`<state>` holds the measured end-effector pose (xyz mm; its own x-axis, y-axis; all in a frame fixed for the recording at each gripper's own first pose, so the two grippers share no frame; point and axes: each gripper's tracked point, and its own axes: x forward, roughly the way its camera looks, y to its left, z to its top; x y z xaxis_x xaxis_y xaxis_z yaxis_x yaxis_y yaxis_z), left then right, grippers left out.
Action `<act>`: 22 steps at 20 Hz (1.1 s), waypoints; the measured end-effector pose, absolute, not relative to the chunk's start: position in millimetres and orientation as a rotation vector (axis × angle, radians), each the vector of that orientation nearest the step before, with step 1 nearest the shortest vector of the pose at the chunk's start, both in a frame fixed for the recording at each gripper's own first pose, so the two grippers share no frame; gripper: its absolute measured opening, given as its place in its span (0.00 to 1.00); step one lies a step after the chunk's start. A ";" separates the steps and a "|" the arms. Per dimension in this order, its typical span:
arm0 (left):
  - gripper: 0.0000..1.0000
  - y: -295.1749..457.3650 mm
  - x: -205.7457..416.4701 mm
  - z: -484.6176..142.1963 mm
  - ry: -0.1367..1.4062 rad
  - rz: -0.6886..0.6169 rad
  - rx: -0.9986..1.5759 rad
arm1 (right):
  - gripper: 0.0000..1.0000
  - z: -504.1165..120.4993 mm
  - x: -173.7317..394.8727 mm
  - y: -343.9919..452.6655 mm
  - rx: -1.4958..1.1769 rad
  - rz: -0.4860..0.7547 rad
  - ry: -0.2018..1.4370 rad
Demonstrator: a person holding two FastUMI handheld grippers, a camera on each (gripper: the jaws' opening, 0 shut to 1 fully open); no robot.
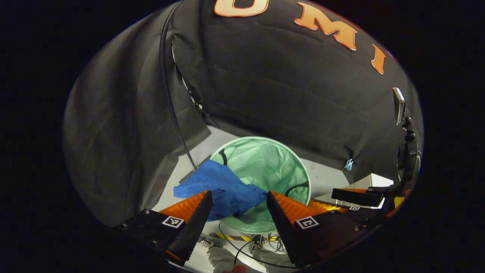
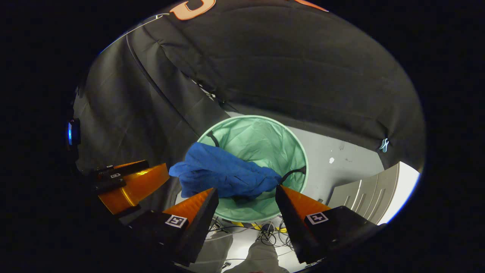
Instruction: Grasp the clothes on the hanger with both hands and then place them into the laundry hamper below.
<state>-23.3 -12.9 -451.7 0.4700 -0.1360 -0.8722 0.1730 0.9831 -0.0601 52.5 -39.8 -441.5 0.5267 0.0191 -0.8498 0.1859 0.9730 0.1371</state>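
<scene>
A round green mesh laundry hamper (image 1: 265, 159) (image 2: 261, 140) stands on the grey floor below both grippers. A crumpled blue garment (image 1: 223, 187) (image 2: 223, 174) lies across the hamper's near-left rim, partly inside and partly hanging over the edge. My left gripper (image 1: 238, 203) is open above the hamper, with the garment seen between its fingers but lower down and not held. My right gripper (image 2: 246, 197) is also open above the hamper, with nothing in it. The left gripper (image 2: 129, 182) appears at the left of the right gripper view, and the right gripper (image 1: 363, 197) at the right of the left gripper view.
Black booth cloth hangs behind and to the left of the hamper. Cables (image 2: 265, 229) and yellow-black tape lie on the floor by its near side. A white slatted object (image 2: 371, 197) stands to the right. A person's legs (image 2: 261, 258) are below. A black cable (image 1: 170, 98) runs down the cloth.
</scene>
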 end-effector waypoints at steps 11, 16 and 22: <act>0.92 -22.9 37.4 -290.7 0.661 -0.191 0.018 | 0.99 -246.7 91.6 -40.0 0.151 -0.081 0.602; 0.92 -23.1 56.4 -214.4 0.486 -0.178 -0.017 | 0.98 -139.1 94.2 -41.3 0.110 -0.069 0.388; 0.92 -20.1 75.6 -119.6 0.317 -0.151 -0.078 | 0.98 -35.4 80.5 -40.2 0.136 -0.056 0.210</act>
